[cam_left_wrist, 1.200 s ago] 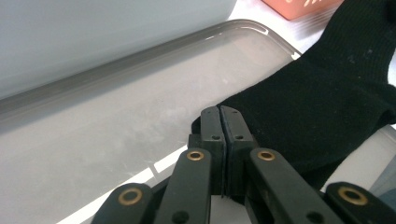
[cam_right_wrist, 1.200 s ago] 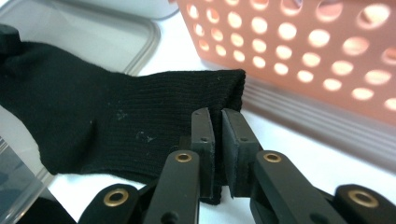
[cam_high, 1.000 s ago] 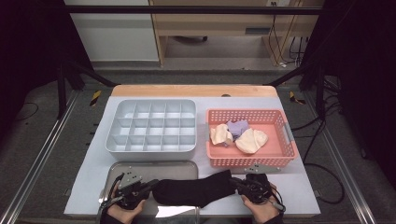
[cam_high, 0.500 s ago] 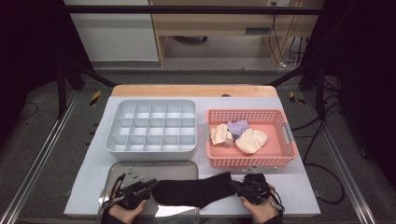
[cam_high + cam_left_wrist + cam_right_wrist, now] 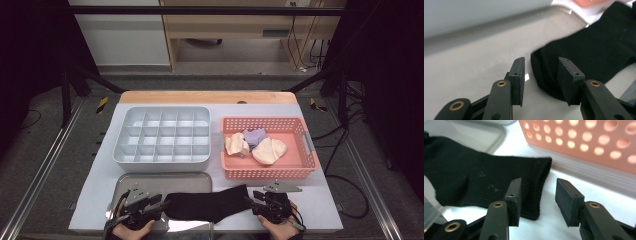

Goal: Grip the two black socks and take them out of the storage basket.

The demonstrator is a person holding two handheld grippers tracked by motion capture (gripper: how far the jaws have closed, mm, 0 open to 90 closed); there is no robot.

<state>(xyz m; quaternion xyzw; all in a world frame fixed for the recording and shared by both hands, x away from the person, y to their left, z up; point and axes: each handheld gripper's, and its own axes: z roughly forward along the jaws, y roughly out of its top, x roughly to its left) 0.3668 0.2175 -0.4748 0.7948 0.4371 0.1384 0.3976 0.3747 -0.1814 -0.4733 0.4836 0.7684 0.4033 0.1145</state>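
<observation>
A black sock (image 5: pixel 207 204) lies flat at the near edge of the desk (image 5: pixel 325 200), its long axis running side to side, so one end points at each claw. Its left half rests on a shallow metal tray (image 5: pixel 150 181) and its right half on the bare white surface just in front of the pink basket (image 5: pixel 300 170). The left claw (image 5: pixel 159 204) sits at the sock's rounded end; in the left gripper view its jaws stand apart with a clear gap, and the dark fabric (image 5: pixel 584 47) lies just ahead of and between the tips, with nothing pinched. The right claw (image 5: pixel 256 199) faces the squared cuff end; in the right gripper view its jaws are likewise parted, one tip over the cloth (image 5: pixel 474 180) and the other over bare desk, so the cuff's edge falls inside the gap but is not gripped. Each hand is about equally near its own end, and the sock lies straight between them, so I'd judge a short push inward along its length and then a close would catch both ends. Beyond the tray stands a grey divided box (image 5: pixel 162 135) with open cells, and in the basket sit two cream bundles (image 5: pixel 270 150) and a lilac one (image 5: pixel 255 136), well apart from the claws.
</observation>
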